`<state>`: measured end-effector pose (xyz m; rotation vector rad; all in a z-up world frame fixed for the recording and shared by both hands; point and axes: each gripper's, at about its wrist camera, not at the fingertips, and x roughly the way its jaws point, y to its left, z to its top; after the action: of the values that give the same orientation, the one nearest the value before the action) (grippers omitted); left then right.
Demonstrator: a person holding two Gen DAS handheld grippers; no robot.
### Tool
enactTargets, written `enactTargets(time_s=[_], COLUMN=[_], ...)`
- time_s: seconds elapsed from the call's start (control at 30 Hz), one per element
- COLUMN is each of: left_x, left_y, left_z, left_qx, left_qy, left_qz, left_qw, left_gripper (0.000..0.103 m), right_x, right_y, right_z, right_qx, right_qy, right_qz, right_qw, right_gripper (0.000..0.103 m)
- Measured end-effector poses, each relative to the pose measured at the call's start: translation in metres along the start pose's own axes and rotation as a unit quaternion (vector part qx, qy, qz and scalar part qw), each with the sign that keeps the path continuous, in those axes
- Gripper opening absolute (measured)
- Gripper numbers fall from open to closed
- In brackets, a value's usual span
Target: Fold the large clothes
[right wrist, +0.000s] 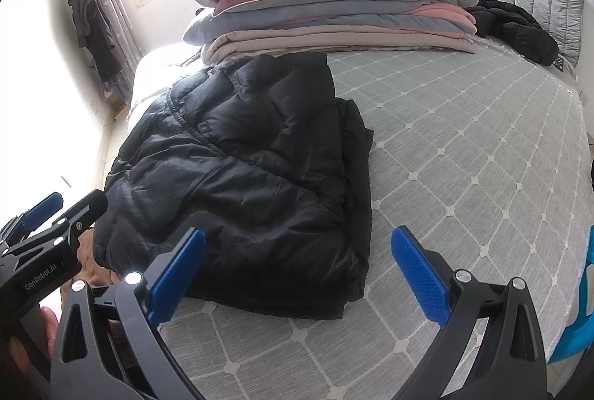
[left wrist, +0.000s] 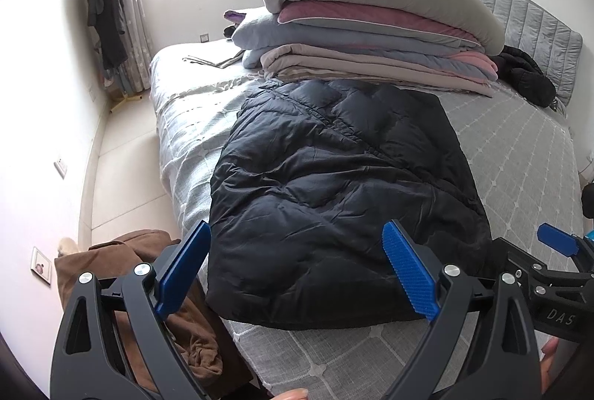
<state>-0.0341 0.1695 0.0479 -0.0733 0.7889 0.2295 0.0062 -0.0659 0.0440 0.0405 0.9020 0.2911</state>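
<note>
Black quilted puffer jacket (left wrist: 334, 184) folded on bed (right wrist: 464, 140), both hand-held grippers spread.

Black quilted jacket (left wrist: 345, 177) on a grey bedspread (right wrist: 464, 158) crossed by a pale diamond grid.

Behind the jacket, stacked bedding (left wrist: 371, 29) runs grey, mauve, blue-grey, pink and beige; a brown garment (left wrist: 141, 288) lies left of it. Both grippers, left (left wrist: 297, 274) and right (right wrist: 297, 274), are black with blue pads (left wrist: 408, 277).
</note>
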Motion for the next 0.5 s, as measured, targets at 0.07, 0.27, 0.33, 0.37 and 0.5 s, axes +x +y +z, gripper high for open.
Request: enactTargets(time_s=[0.07, 0.27, 0.33, 0.37, 0.5], left_x=[-0.0008, -0.0033, -0.0046, -0.0052, -0.0071], left_y=[0.0001, -0.0004, -0.0012, -0.0017, -0.0037], left_z=[0.0002, 0.0012, 0.0015, 0.0015, 0.0019], left_qx=[0.0, -0.001, 0.001, 0.001, 0.005], left_qy=[-0.001, -0.004, -0.006, -0.007, -0.011], left_qz=[0.0, 0.0, 0.0, 0.0, -0.002], left_qw=[1.0, 1.0, 1.0, 1.0, 0.9999], left_gripper=[0.09, 0.09, 0.09, 0.09, 0.09], right_x=[-0.0004, -0.0008, -0.0013, -0.0017, -0.0024], right_y=[0.0, -0.0005, 0.0003, 0.0003, 0.0005], right_z=[-0.0003, -0.0002, -0.0004, -0.0008, -0.0021], right_qx=[0.0, 0.002, 0.003, 0.003, 0.004], right_qy=[0.0, -0.001, -0.002, -0.003, -0.004], right_qz=[0.0, 0.0, 0.001, 0.001, 0.001], right_qw=[1.0, 1.0, 1.0, 1.0, 1.0], right_gripper=[0.097, 0.097, 0.097, 0.097, 0.097])
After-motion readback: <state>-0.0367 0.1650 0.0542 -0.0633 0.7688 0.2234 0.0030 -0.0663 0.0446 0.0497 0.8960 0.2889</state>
